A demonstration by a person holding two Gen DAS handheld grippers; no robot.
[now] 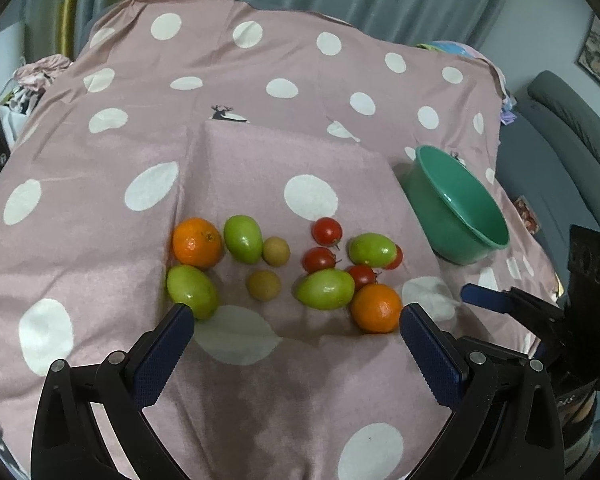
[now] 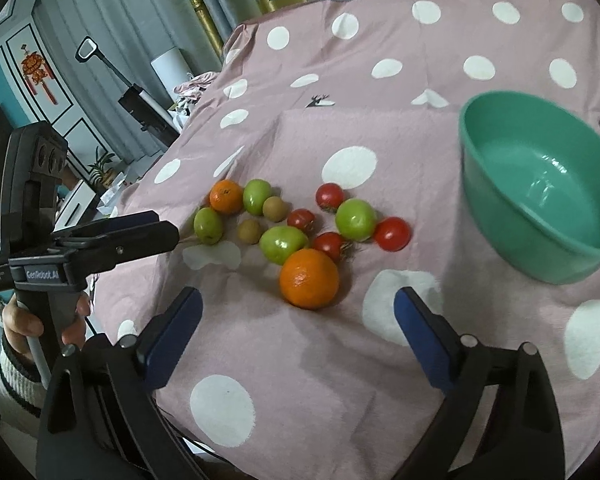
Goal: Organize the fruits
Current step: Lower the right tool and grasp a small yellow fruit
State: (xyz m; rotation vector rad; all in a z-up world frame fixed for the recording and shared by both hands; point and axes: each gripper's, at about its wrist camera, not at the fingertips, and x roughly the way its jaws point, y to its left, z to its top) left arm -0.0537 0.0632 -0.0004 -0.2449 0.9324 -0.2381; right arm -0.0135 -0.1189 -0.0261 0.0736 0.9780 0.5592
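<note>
Fruits lie loose on a pink spotted cloth (image 1: 100,152): two oranges (image 1: 197,242) (image 1: 376,307), several green fruits (image 1: 242,238), several red tomatoes (image 1: 326,231) and two small brown fruits (image 1: 276,251). An empty green bowl (image 1: 456,208) stands to their right. My left gripper (image 1: 296,312) hangs open just short of the pile, nothing between its fingers. In the right wrist view my right gripper (image 2: 298,294) is open, the near orange (image 2: 310,278) just ahead of its tips and untouched. The bowl (image 2: 540,184) sits at its upper right.
The left gripper (image 2: 168,232) shows side-on at the cloth's left edge, held by a hand (image 2: 20,324) in a striped sleeve. The right gripper's blue tip (image 1: 476,296) shows at the right. Curtains hang behind, a grey sofa (image 1: 560,148) stands to the right.
</note>
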